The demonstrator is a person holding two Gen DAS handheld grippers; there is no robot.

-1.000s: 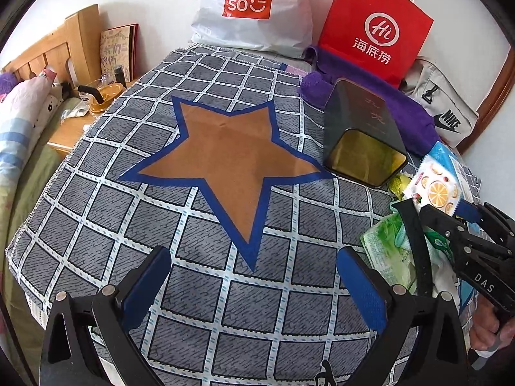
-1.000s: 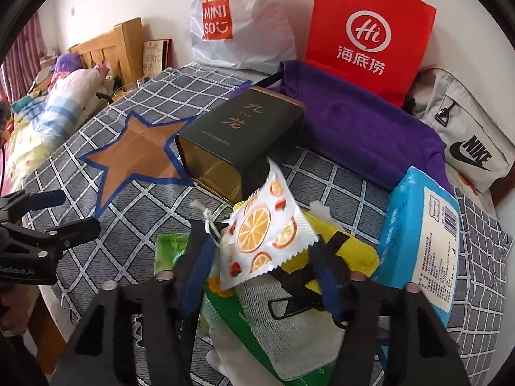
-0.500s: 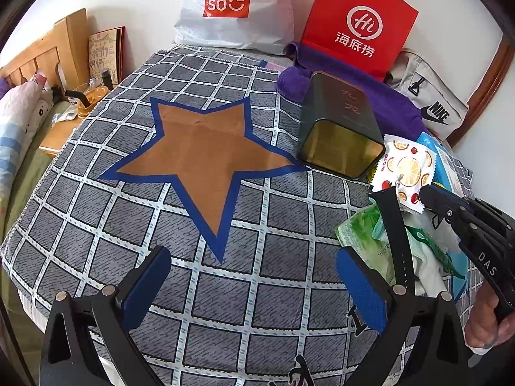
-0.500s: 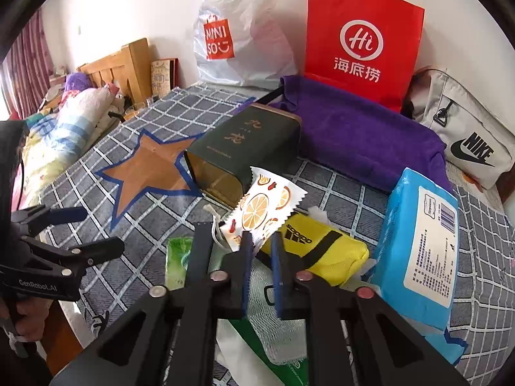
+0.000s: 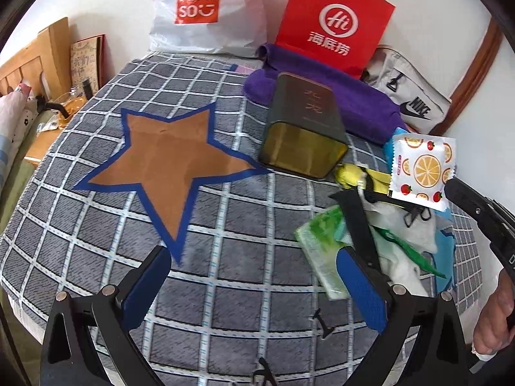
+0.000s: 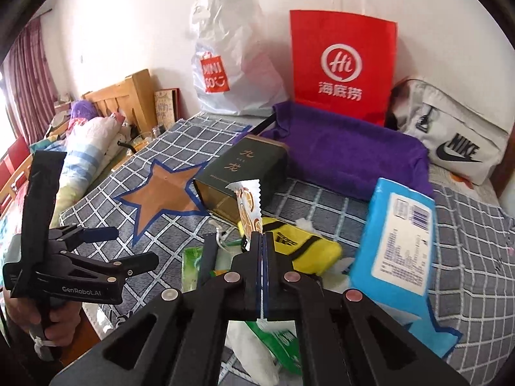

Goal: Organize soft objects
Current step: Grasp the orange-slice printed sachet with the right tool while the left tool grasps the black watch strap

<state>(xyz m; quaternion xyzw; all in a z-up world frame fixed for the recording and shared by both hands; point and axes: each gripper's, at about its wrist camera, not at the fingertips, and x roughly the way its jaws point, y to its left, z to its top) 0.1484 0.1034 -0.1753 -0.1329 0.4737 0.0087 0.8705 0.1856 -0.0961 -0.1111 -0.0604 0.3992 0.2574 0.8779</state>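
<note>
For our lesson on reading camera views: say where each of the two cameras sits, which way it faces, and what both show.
Left wrist: on the left gripper, looking down its open fingers across the bed at the star; the right gripper and a hand show.
Right wrist: on the right gripper, shut on the packet, facing the wall; the left gripper shows.
Shared: tin, red bag.

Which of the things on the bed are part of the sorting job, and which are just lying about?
Job:
- fruit-print packet, held in the right tool
- yellow pouch
- blue pack
- green packet
- open tin

Lying about:
- red bag
- white bag
- purple towel
- grey bag
</note>
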